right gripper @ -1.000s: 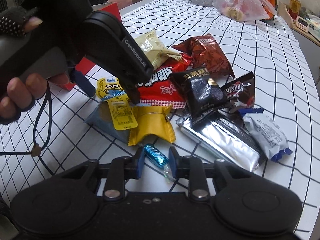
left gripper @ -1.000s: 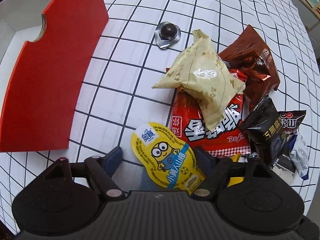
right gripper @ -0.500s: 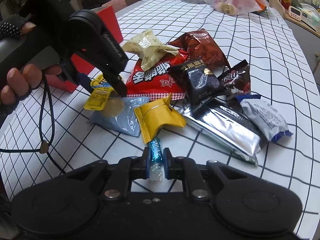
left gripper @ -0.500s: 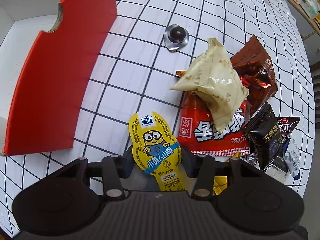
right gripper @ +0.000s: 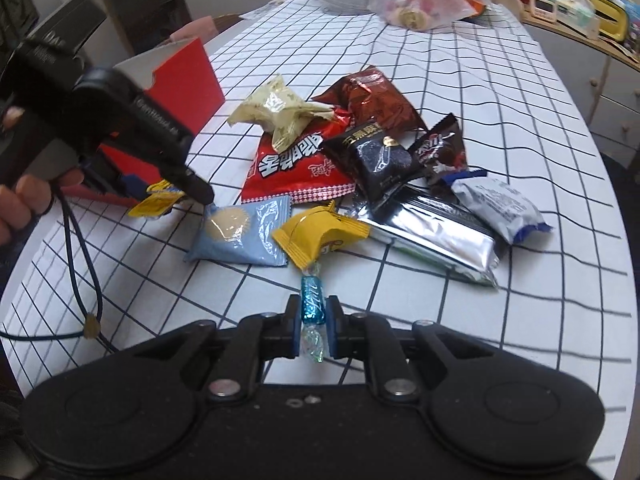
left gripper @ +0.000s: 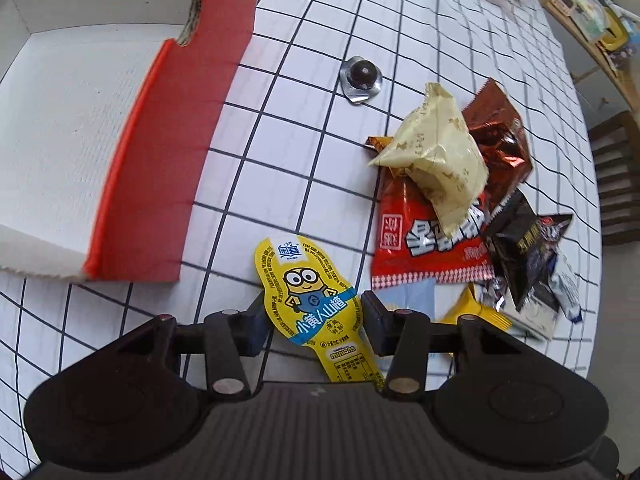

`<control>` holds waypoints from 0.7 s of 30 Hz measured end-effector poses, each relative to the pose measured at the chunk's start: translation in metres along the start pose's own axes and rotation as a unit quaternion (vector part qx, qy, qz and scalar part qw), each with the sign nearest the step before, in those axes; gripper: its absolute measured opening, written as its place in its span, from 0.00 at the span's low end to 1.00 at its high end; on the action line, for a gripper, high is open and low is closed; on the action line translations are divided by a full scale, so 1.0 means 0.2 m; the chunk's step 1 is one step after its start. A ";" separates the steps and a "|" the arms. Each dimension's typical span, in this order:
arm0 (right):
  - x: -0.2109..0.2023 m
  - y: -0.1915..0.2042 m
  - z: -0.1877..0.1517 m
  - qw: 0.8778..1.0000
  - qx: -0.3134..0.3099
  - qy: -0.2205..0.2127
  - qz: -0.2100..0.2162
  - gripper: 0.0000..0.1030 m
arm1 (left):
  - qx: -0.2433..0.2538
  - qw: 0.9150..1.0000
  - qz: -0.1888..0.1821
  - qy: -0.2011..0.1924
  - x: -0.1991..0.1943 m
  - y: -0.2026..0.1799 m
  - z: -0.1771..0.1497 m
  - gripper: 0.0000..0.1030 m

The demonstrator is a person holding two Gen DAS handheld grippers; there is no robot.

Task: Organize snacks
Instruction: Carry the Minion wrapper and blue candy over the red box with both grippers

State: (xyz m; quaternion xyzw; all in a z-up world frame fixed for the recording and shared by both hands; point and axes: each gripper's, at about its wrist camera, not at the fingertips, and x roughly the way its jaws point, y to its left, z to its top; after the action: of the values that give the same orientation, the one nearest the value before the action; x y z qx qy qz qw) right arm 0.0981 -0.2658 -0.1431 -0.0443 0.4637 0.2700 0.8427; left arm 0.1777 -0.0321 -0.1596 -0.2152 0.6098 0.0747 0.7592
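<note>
Two snacks are clamped at once: the left gripper (left gripper: 312,316) pinches the yellow cartoon packet (left gripper: 310,288) beside the red box (left gripper: 120,128), likely its destination, while the right gripper (right gripper: 313,326) squeezes a blue candy (right gripper: 313,300) just clear of the pile (right gripper: 360,168).

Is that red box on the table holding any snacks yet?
Seemingly empty: the red box shows only bare white floor in the left wrist view; part lies outside the frame.
</note>
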 end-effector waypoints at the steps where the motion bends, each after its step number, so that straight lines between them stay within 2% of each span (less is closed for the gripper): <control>1: -0.02 0.01 -0.01 1.000 0.007 -0.002 -0.002 0.10 | 0.002 1.000 -0.004 0.001 -0.01 0.00 -0.01 0.45; 10: -0.16 0.13 0.01 0.999 0.037 -0.031 -0.019 0.10 | 0.040 0.998 -0.044 -0.009 -0.23 0.09 -0.12 0.45; 21: -0.26 0.40 0.23 0.996 0.021 -0.080 -0.014 0.10 | 0.090 0.991 -0.084 -0.055 -0.55 0.20 -0.15 0.45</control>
State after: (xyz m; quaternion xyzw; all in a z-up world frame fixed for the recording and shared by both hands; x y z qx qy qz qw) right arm 0.0704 -0.2039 -0.0606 -0.0112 0.3997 0.2511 0.8815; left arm 0.1091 0.0078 -0.0687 -0.1921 0.5515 -0.0329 0.8111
